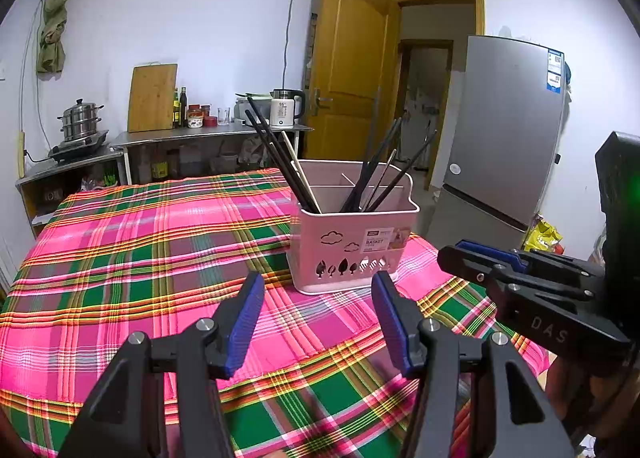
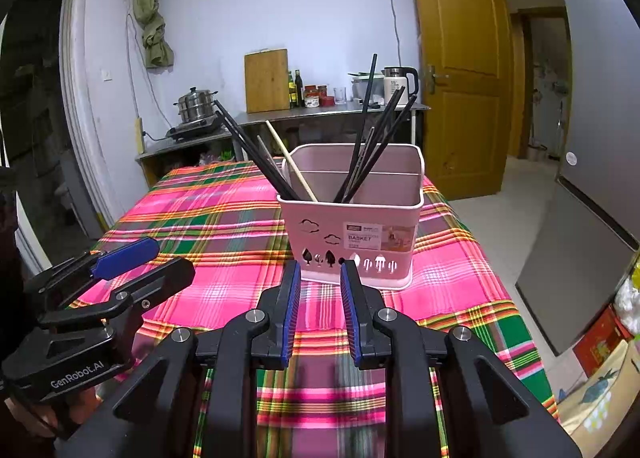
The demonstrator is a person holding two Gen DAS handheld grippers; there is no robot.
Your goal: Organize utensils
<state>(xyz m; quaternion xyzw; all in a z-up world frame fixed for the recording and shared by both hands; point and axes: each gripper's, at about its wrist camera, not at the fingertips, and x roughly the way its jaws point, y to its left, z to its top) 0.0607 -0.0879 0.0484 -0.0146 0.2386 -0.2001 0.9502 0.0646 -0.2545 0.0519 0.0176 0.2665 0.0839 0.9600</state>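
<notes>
Writing first: the label on the pink utensil basket (image 2: 352, 230) reads "BASKET" in bold, the smaller print too fine to make out. The left gripper (image 1: 318, 318) carries "GenRobot.AI" along its body in the right wrist view, and "DAS" shows on the right gripper (image 2: 320, 306) in the left wrist view. The electric kettle (image 1: 285, 107) shows "55".

The basket stands straight ahead of both grippers, just beyond the fingertips, nothing between. Black chopsticks (image 2: 372, 145) lean in its right part, more black ones with a pale wooden chopstick (image 2: 290, 163) lean out left.

Left gripper's jaws stand wide, only tablecloth between the blue pads (image 1: 244, 322). Right gripper's jaws stand narrow but apart, nothing held. The two grippers sit side by side, near each other.

The surface is a table under a pink, green and yellow plaid tablecloth (image 1: 140, 258). Beyond the basket a metal counter (image 1: 208, 133) holds a stacked steamer pot (image 1: 81, 119), an upright cutting board (image 1: 152, 97), bottles and jars. To the right, a yellow-brown door (image 2: 460, 69) stands open beside a grey refrigerator (image 1: 508, 125). White walls all round.
</notes>
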